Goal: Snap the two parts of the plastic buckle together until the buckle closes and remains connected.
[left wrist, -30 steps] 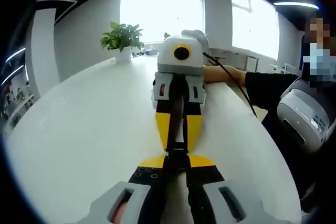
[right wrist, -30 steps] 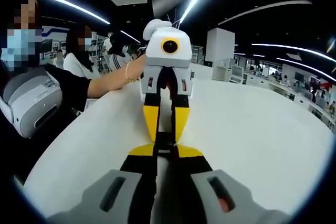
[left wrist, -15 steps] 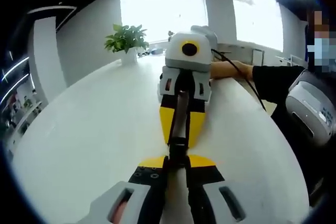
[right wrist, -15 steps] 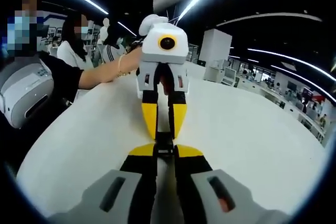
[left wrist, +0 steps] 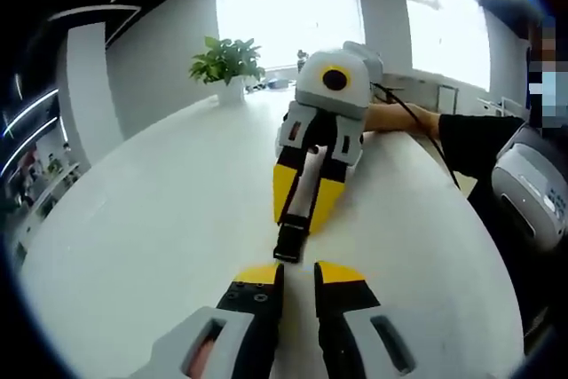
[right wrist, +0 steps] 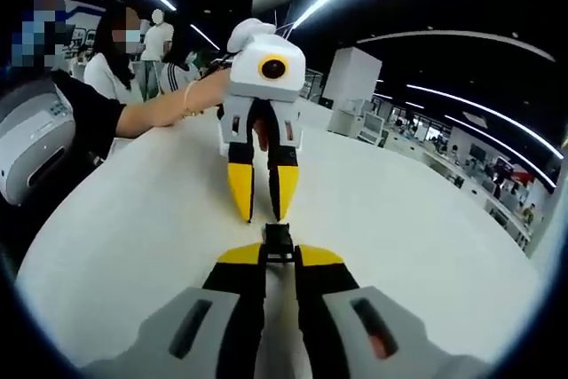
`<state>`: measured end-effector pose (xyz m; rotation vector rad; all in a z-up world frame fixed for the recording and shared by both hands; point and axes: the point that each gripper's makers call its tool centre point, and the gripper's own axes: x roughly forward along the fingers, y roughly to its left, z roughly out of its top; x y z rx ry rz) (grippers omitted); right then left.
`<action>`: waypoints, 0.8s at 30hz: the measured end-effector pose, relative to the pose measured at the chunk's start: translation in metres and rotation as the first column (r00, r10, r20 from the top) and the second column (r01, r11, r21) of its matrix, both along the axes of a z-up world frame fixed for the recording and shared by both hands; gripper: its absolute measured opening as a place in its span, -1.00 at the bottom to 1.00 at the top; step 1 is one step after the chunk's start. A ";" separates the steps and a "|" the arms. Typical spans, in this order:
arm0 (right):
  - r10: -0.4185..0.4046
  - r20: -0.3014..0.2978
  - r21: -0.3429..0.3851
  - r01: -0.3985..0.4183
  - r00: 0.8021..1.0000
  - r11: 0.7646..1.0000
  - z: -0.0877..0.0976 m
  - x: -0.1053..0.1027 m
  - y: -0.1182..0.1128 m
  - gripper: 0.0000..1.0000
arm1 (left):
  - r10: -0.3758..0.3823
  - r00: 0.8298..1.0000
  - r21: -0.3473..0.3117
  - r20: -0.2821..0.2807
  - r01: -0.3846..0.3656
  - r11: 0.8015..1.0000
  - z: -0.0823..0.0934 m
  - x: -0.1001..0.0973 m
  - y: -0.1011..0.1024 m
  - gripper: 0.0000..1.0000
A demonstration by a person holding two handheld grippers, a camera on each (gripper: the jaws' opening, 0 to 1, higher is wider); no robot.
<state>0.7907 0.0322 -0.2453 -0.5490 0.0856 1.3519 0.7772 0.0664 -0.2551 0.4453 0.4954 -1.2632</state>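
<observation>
We see the right gripper [right wrist: 280,255] clenched on the black buckle [left wrist: 291,239], held just above the white table [left wrist: 160,219]. The left gripper [left wrist: 295,274] sits released, jaws parted, just short of the buckle.

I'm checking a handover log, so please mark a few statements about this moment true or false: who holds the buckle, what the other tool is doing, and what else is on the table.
1. The right tool grips the black plastic buckle between its yellow-tipped jaws. True.
2. The left tool is clamped on the buckle too. False: its jaws stand open, with a gap to the buckle.
3. A green leafy potted plant stands at the far end of the table. True.
4. The table is dark wood. False: it is a plain white table.
</observation>
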 end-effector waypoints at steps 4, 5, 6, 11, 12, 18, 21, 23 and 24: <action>-0.030 0.039 -0.006 0.030 0.999 1.000 0.002 0.008 -0.004 -0.75 | 0.000 1.000 0.001 0.001 0.000 1.000 0.000 -0.001 0.000 -0.75; -0.036 0.043 -0.008 0.037 0.998 0.999 0.002 0.010 -0.004 -0.75 | -0.001 1.000 0.001 0.001 0.001 1.000 0.000 -0.001 0.000 -0.75; -0.041 0.045 -0.008 0.042 0.998 0.999 0.003 0.011 -0.005 -0.75 | 0.000 1.000 0.001 0.001 0.000 1.000 0.000 -0.001 0.000 -0.75; -0.059 0.057 -0.018 0.061 0.997 0.998 0.002 0.017 -0.006 -0.75 | 0.000 1.000 -0.001 0.000 0.000 1.000 -0.001 -0.001 -0.001 -0.75; -0.060 0.058 -0.021 0.062 0.996 0.998 0.002 0.018 -0.006 -0.75 | 0.000 1.000 -0.002 -0.001 0.000 1.000 -0.001 -0.002 -0.001 -0.75; -0.080 0.042 -0.015 0.080 0.996 0.997 0.001 0.024 -0.006 -0.75 | -0.003 1.000 -0.004 -0.002 0.003 1.000 -0.001 -0.003 -0.002 -0.75; -0.095 0.041 -0.012 0.096 0.995 0.995 0.001 0.027 -0.007 -0.75 | -0.002 1.000 -0.006 -0.004 0.002 1.000 -0.002 -0.003 -0.003 -0.75; -0.099 0.038 -0.008 0.100 0.994 0.995 0.001 0.027 -0.007 -0.75 | -0.002 1.000 -0.006 -0.004 0.002 1.000 -0.002 -0.004 -0.003 -0.75; -0.100 0.034 -0.007 0.100 0.994 0.995 0.001 0.028 -0.007 -0.75 | -0.002 1.000 -0.005 -0.003 0.002 1.000 -0.002 -0.005 -0.003 -0.75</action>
